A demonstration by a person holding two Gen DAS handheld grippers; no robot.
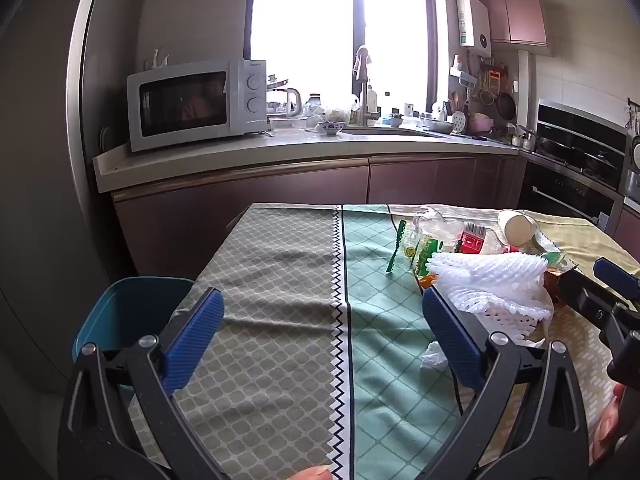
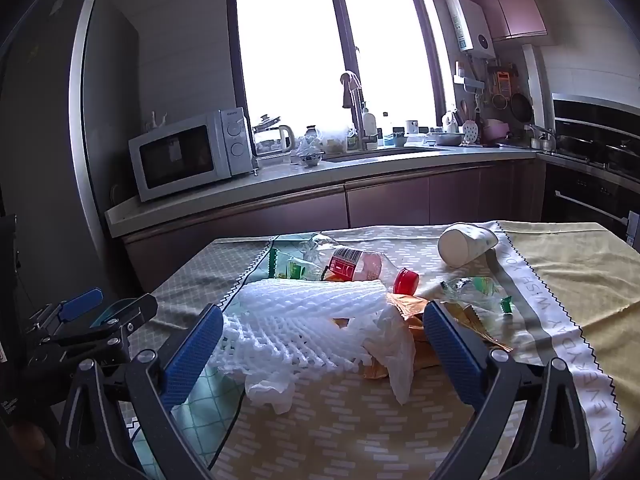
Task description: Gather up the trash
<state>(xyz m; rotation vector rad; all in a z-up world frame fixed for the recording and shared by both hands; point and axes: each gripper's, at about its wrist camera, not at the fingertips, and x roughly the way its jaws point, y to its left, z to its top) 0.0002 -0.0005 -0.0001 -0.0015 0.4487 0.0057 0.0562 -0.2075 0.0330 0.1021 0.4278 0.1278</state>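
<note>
Trash pile (image 2: 320, 312) sits toward the tabletop's (image 2: 580, 280) far right corner, straight ahead of the empty, wide-open right gripper (image 2: 324, 344); left gripper (image 1: 322, 338), also open, faces bare cloth.

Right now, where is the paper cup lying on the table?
In the right wrist view the paper cup lies on its side at the far right of the trash pile, beyond the bottle with the red cap.

The blue bin (image 1: 132, 312) sits half hidden behind the left fingers (image 1: 196, 332). The wrappers (image 2: 404, 312) under the foam net (image 2: 304, 316) are mostly buried between the right fingers (image 2: 452, 348), and the bottle (image 2: 360, 266) label is unreadable.
</note>
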